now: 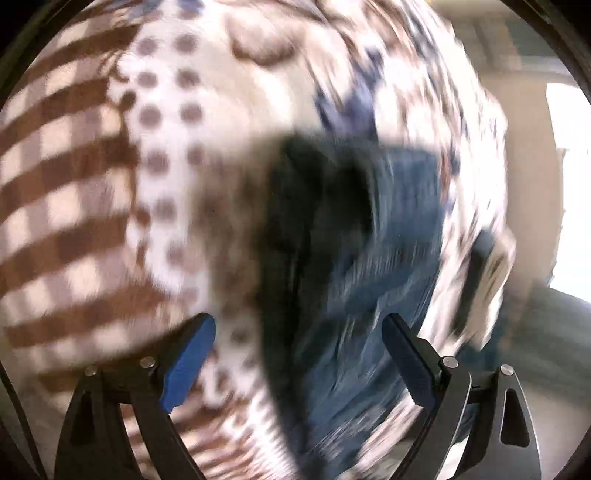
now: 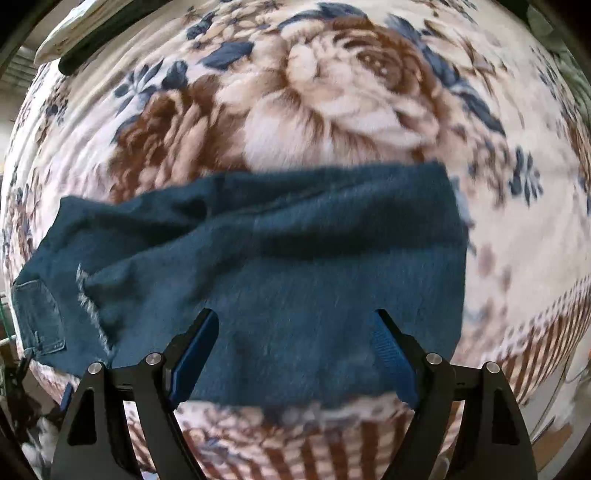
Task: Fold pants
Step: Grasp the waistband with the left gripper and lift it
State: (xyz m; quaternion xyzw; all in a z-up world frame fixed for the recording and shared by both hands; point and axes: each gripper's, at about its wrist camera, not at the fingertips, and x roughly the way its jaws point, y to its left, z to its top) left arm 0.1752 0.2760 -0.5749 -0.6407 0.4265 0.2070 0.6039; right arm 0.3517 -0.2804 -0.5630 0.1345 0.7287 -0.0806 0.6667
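Note:
Dark blue jeans (image 2: 280, 266) lie folded across a flowered blanket (image 2: 332, 92), a back pocket showing at the far left and a frayed tear beside it. My right gripper (image 2: 295, 321) hangs straight above the jeans' near half, jaws wide open and nothing between them. In the blurred left wrist view the jeans (image 1: 388, 258) run up the middle right with a dark fold beside them. My left gripper (image 1: 299, 325) is open above the jeans' edge and grips nothing.
The blanket (image 1: 74, 184) has a brown checked and dotted border on the left. A pale floor and a bright opening (image 1: 569, 177) show past the bed's right edge. A dark strip and a white cloth (image 2: 74, 33) lie at the far left corner.

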